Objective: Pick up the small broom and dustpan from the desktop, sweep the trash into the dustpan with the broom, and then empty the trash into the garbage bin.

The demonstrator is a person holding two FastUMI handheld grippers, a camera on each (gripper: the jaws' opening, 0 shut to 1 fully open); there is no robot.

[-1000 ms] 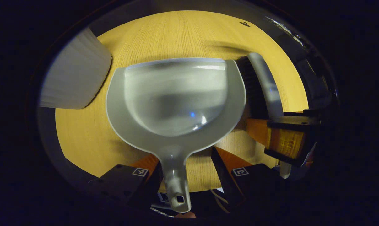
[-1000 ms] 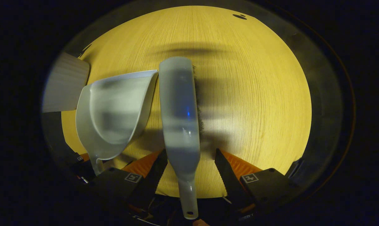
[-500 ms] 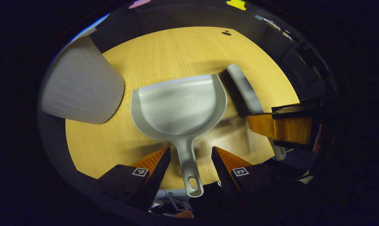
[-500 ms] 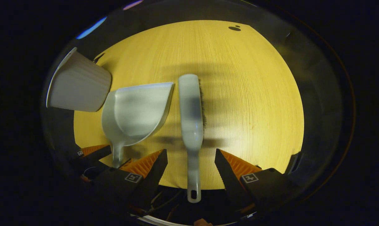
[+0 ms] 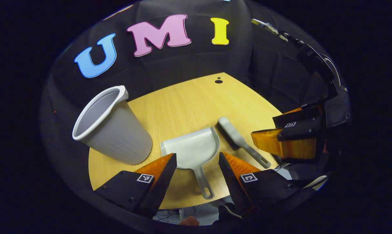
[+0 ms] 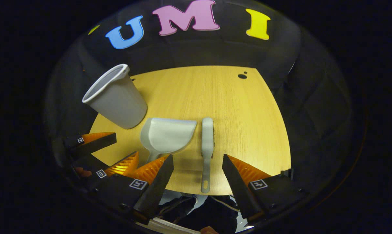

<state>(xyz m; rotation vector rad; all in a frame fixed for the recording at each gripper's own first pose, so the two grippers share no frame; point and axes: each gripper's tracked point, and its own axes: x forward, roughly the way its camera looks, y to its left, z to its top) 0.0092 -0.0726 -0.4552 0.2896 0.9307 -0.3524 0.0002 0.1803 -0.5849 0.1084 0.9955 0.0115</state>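
The dustpan (image 5: 192,150) lies flat on the wooden surface (image 5: 189,100). Its long axis runs from the near edge toward the booth wall: the handle points to the near edge, and the wide open mouth points to the far side. In the left gripper view the handle ends between the two fingers of the left gripper (image 5: 196,165), but the fingers stand wide apart and do not touch it; they hold nothing.

The small broom (image 6: 207,146) lies just beside the dustpan, on its right, almost parallel to it. Its handle with the hanging hole also points to the near edge, and the brush head points away. The bristles are on the side turned away from the dustpan. In the right gripper view the right gripper (image 6: 197,169) is above the broom handle with its fingers spread wide on both sides of it, gripping nothing.

The garbage bin (image 5: 113,128), a pale ribbed cup-shaped container, stands on the left part of the surface, near the dustpan but not touching it. It appears tilted in both views, with the open top up.
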